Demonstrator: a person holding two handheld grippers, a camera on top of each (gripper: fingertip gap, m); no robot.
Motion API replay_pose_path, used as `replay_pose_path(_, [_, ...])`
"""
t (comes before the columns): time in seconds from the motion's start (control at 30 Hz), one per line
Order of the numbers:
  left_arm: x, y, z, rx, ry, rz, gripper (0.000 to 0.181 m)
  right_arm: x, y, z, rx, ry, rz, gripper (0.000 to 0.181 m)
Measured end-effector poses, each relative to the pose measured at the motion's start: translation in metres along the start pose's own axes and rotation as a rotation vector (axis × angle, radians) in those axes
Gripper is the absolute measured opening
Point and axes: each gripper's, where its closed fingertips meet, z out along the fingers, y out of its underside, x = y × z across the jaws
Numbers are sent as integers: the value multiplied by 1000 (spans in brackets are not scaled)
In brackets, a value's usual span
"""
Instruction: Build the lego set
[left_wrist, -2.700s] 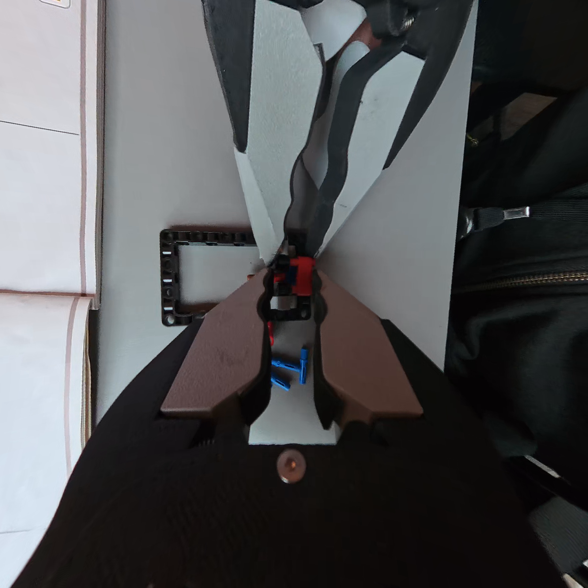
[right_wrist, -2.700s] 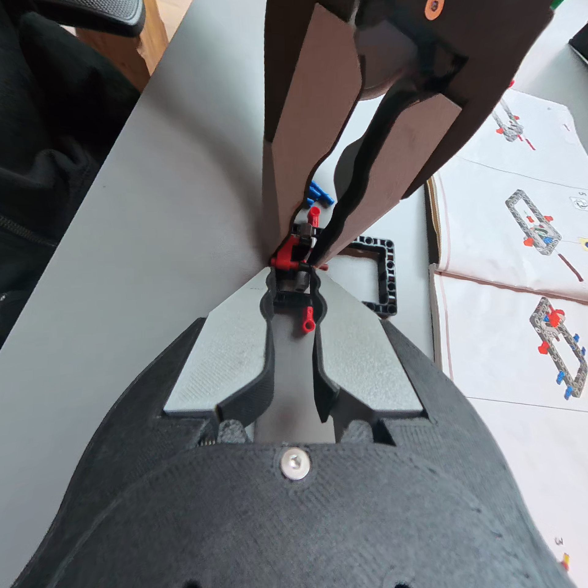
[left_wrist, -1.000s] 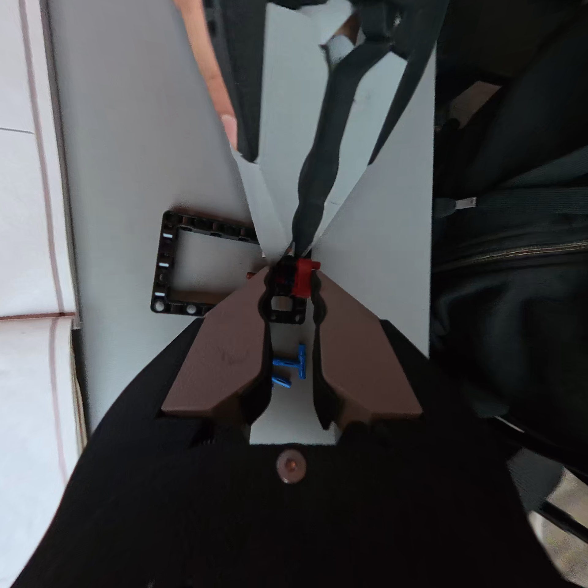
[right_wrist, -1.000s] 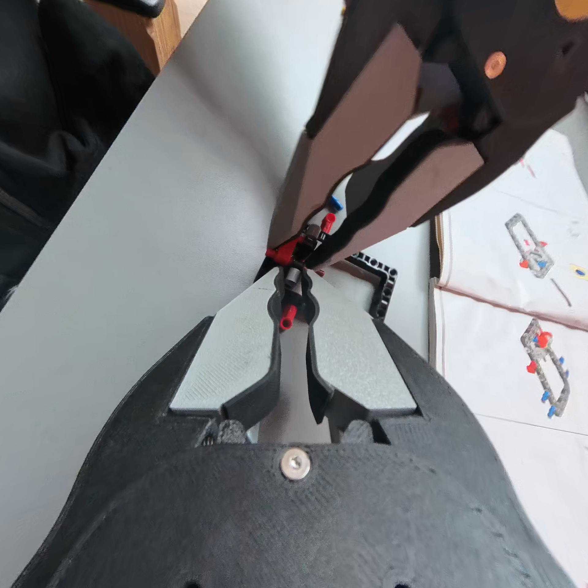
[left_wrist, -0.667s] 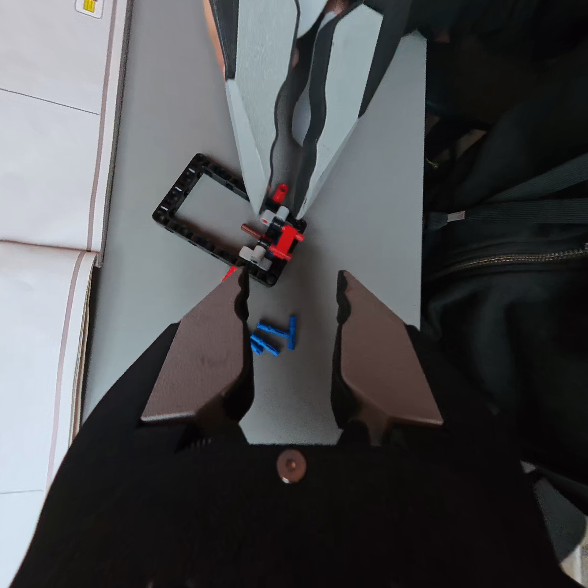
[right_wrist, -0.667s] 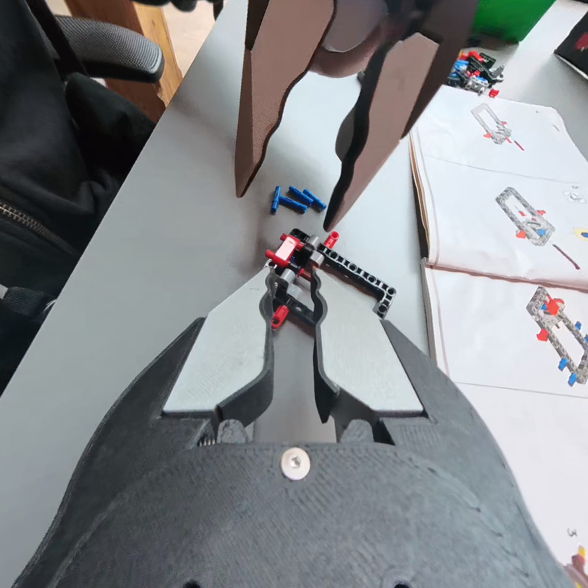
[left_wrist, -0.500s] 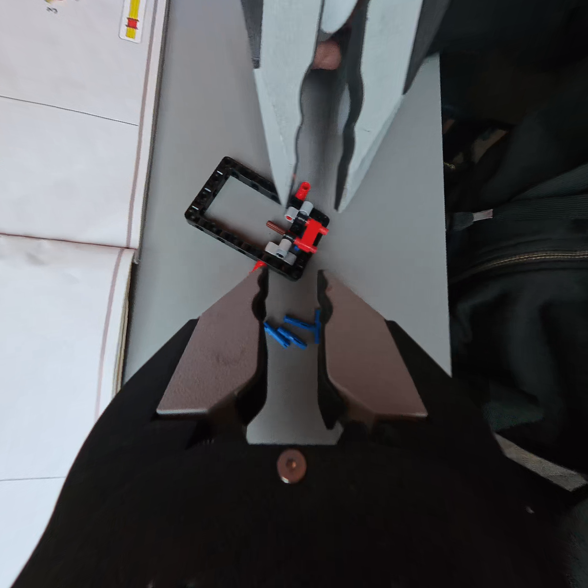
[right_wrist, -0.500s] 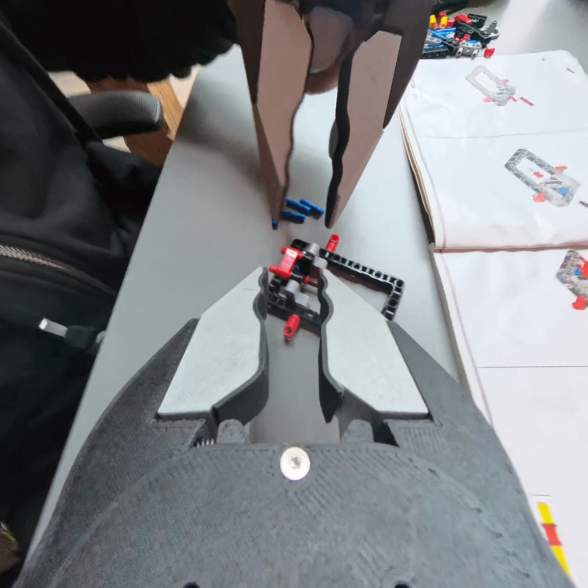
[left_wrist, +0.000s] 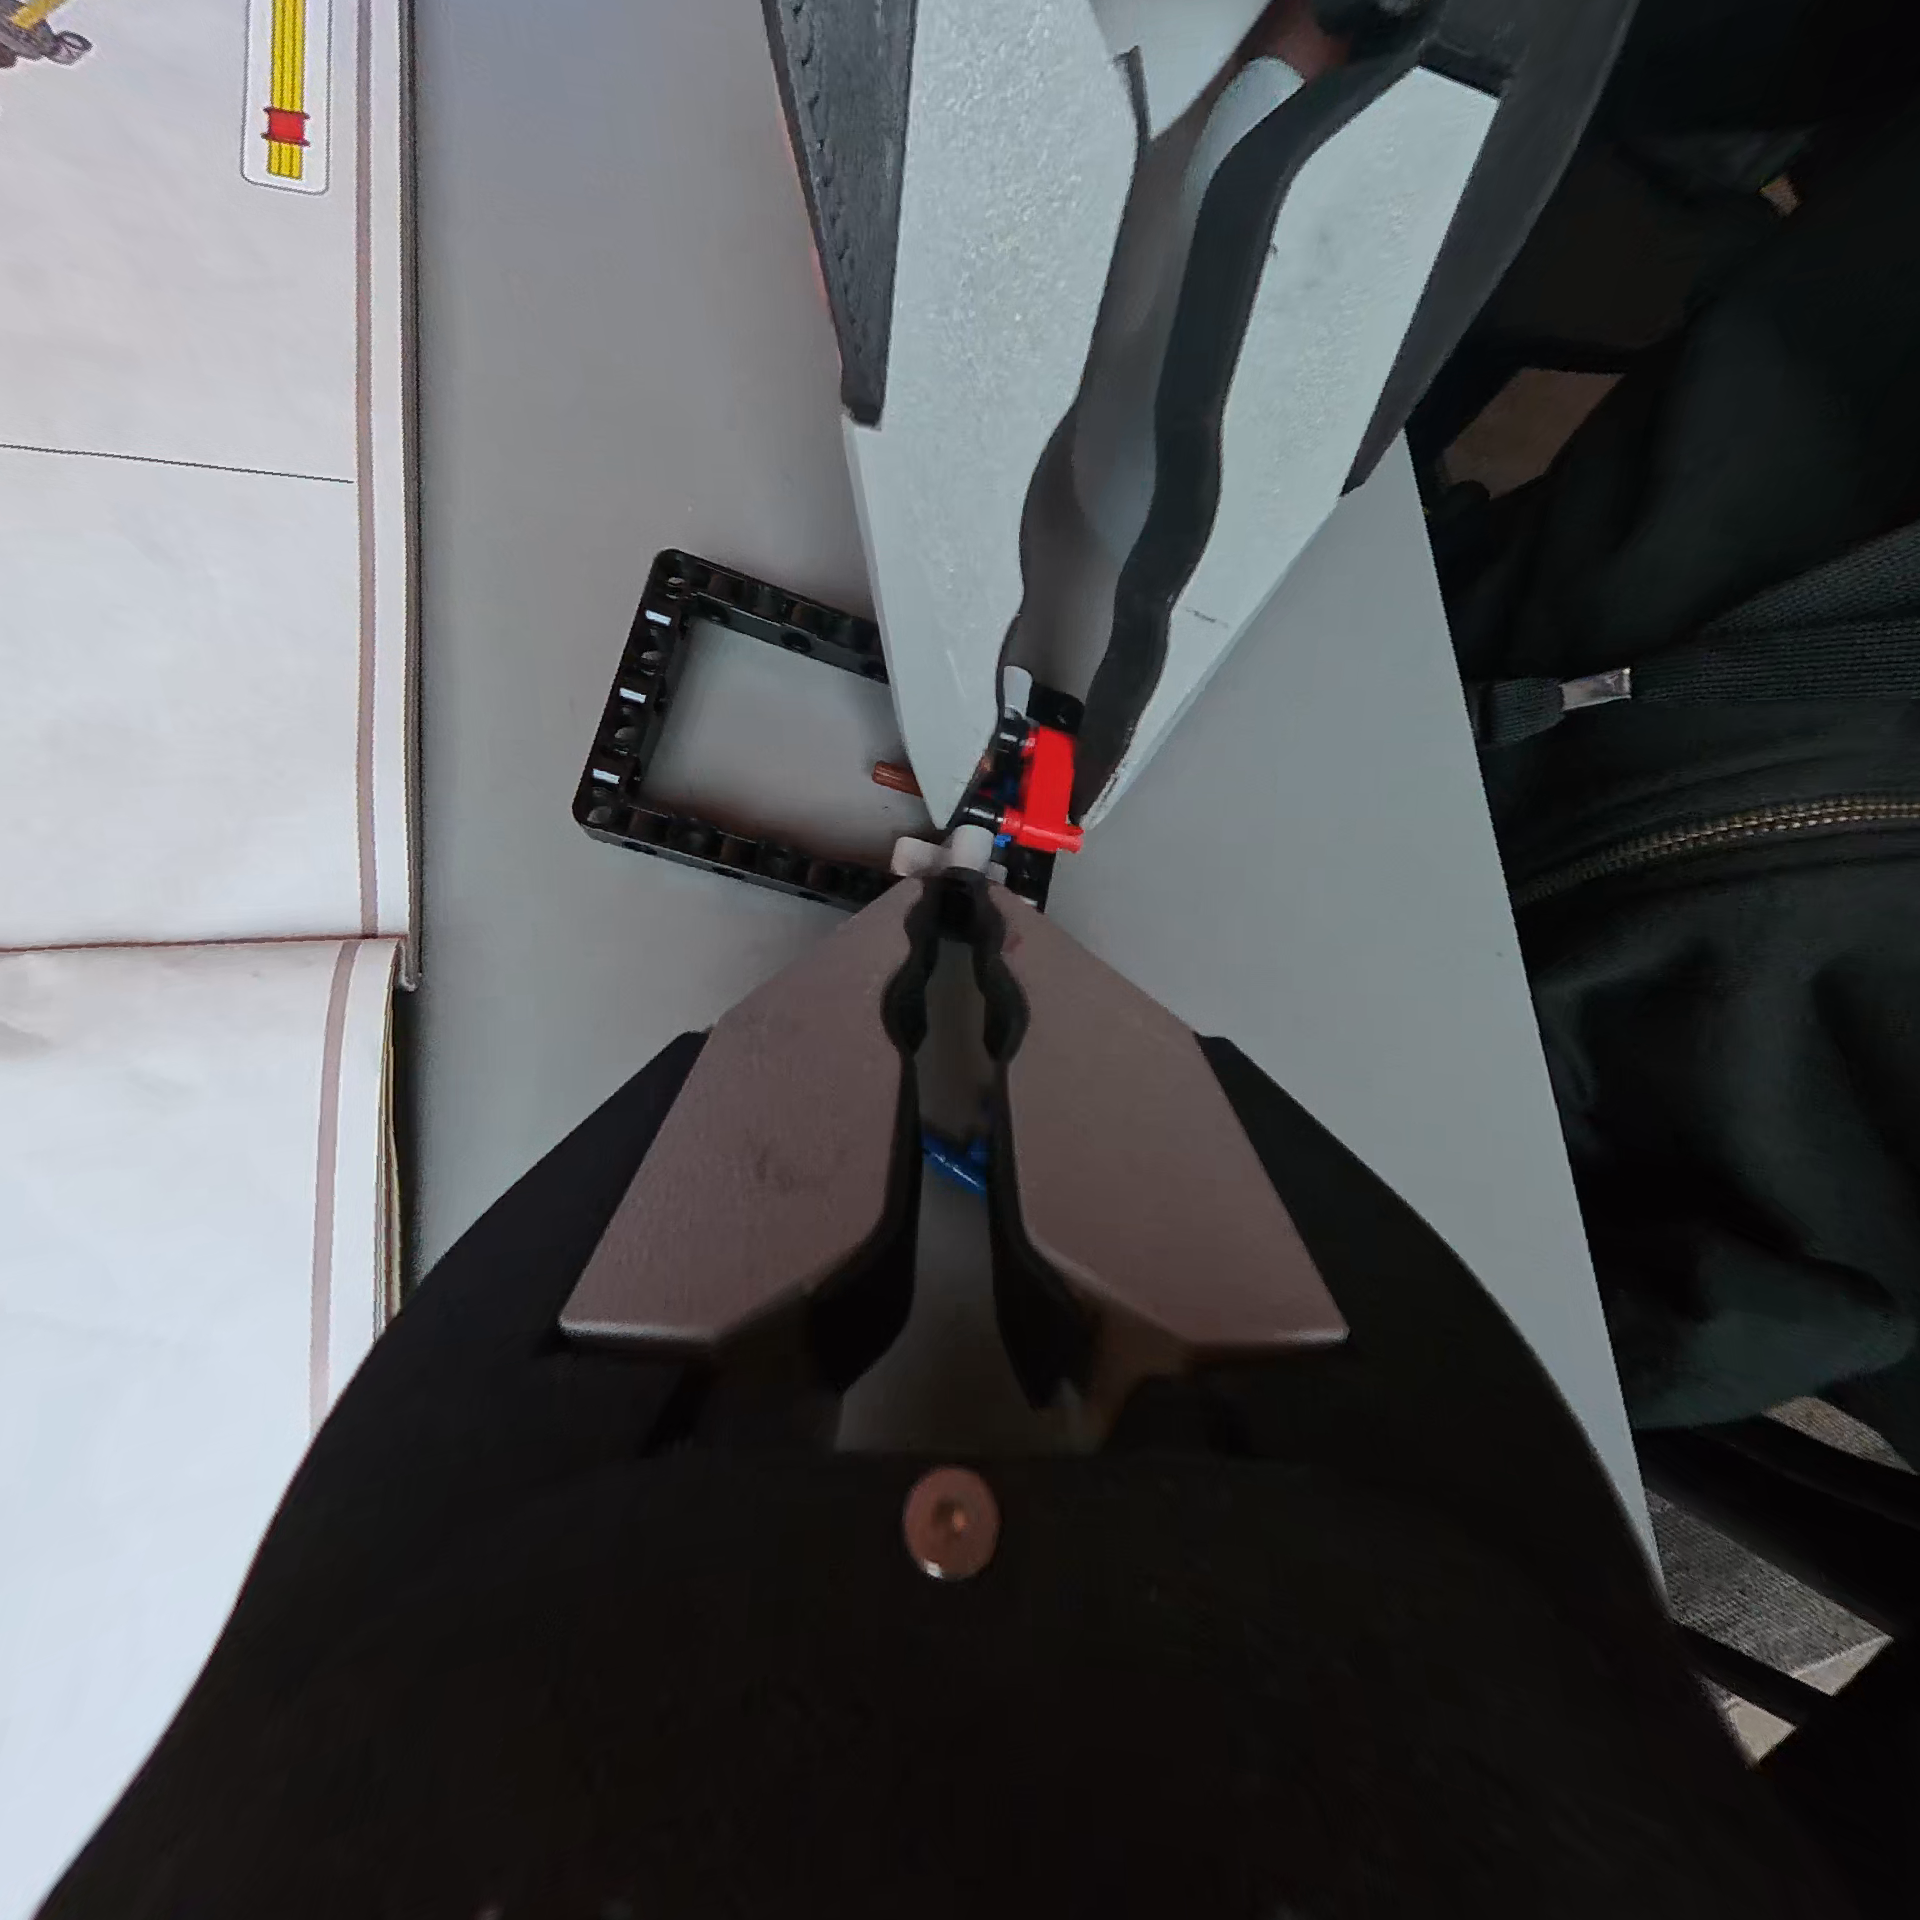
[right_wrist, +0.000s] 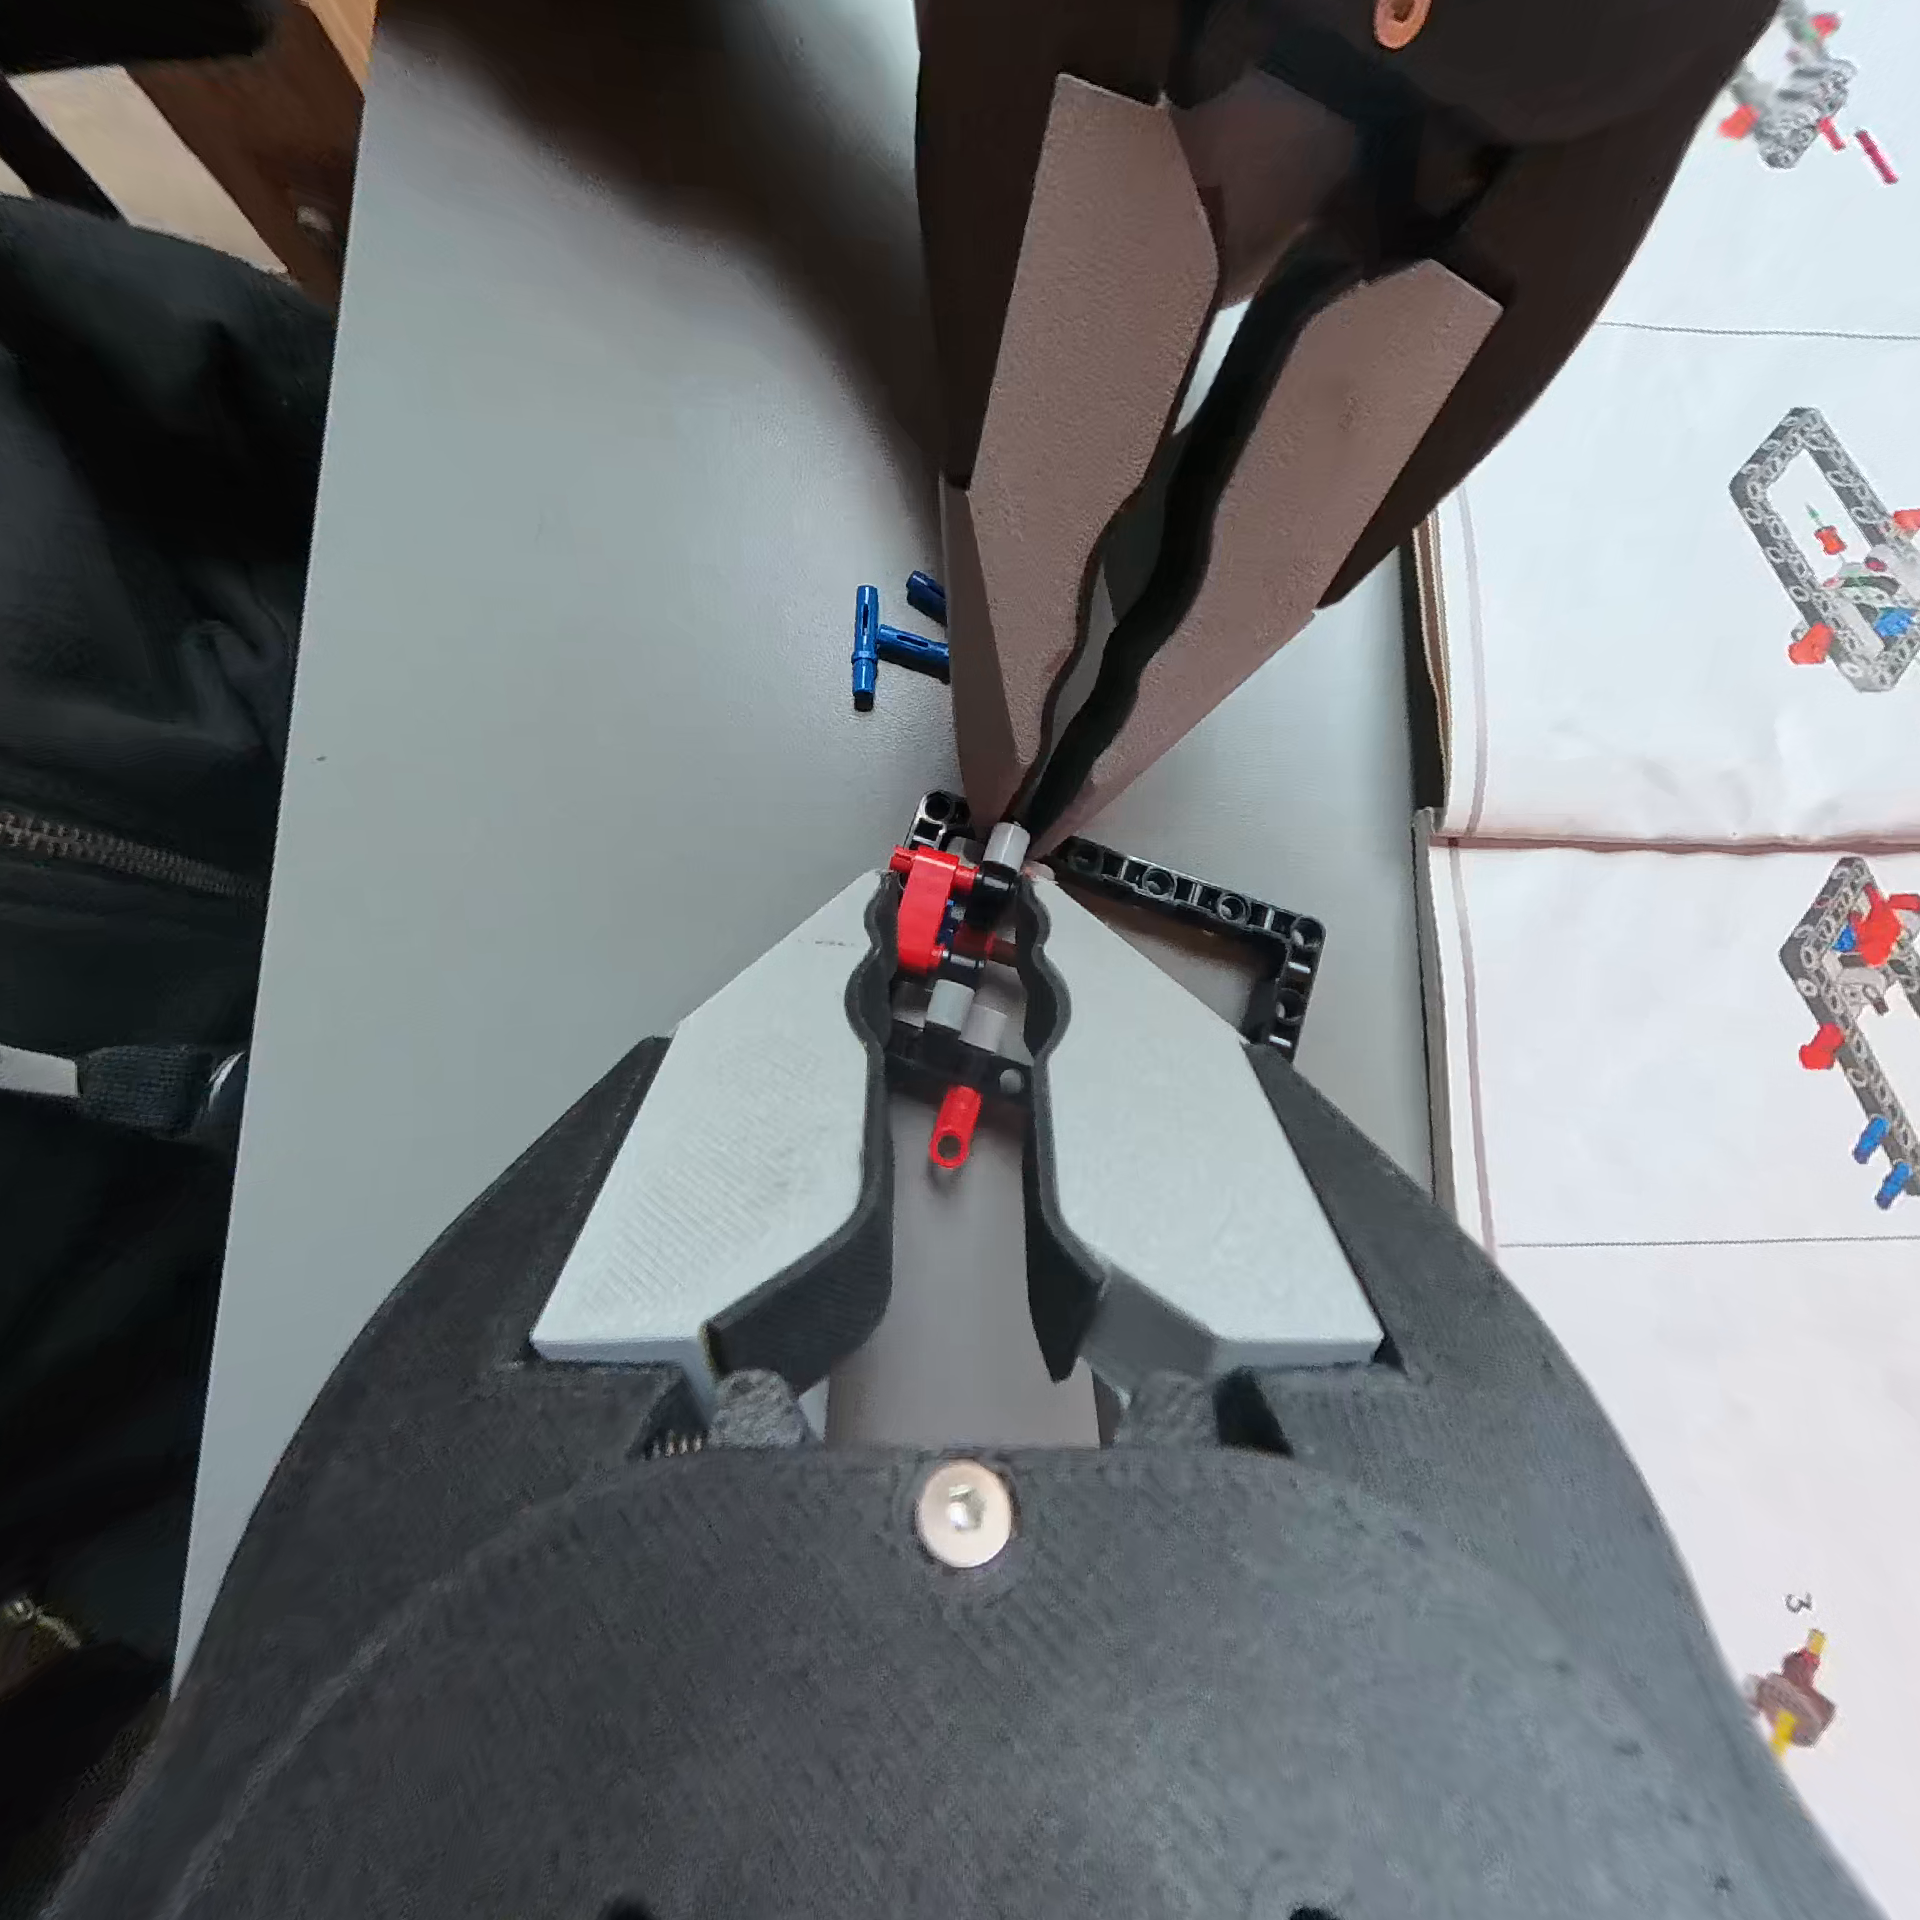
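A black rectangular frame (left_wrist: 644, 727) lies on the grey table (left_wrist: 623, 364). One end carries a red piece (left_wrist: 1049, 779), grey connectors and a red pin (right_wrist: 954, 1122). My right gripper (right_wrist: 956, 894), with grey fingers, is closed around that end of the frame (right_wrist: 1195, 894); it enters the left wrist view (left_wrist: 1023, 790) from the top. My left gripper (left_wrist: 956, 899), with brown fingers, is shut with its tips on a grey connector (right_wrist: 1006, 840) at the frame's edge. It comes from the top in the right wrist view (right_wrist: 1013, 816). Several blue pins (right_wrist: 868, 649) lie loose beside it.
An open instruction booklet (left_wrist: 156, 623) lies along one side of the frame and also shows in the right wrist view (right_wrist: 1662, 727). A black bag with a zip (left_wrist: 1714, 935) sits past the table's opposite edge, close to the frame. Left and right tips are no more than a few centimetres apart.
Both grippers had let go and pulled back from the frame. Now both have moved back in: the right has closed on the frame's end, the left has shut on the grey connector.
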Motion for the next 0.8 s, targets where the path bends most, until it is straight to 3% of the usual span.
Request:
replay_pose_path(0.5, [3, -2, 3, 26, 18, -42, 3, -5, 7, -1, -277, -280, 32, 20])
replay_pose_path(0.6, [6, -2, 2, 24, 17, -43, 9, -4, 7, 0, -294, -288, -4, 20])
replay_pose_path(0.8, [4, -1, 2, 24, -6, -42, 3, -6, 7, 0, -287, -291, -42, 19])
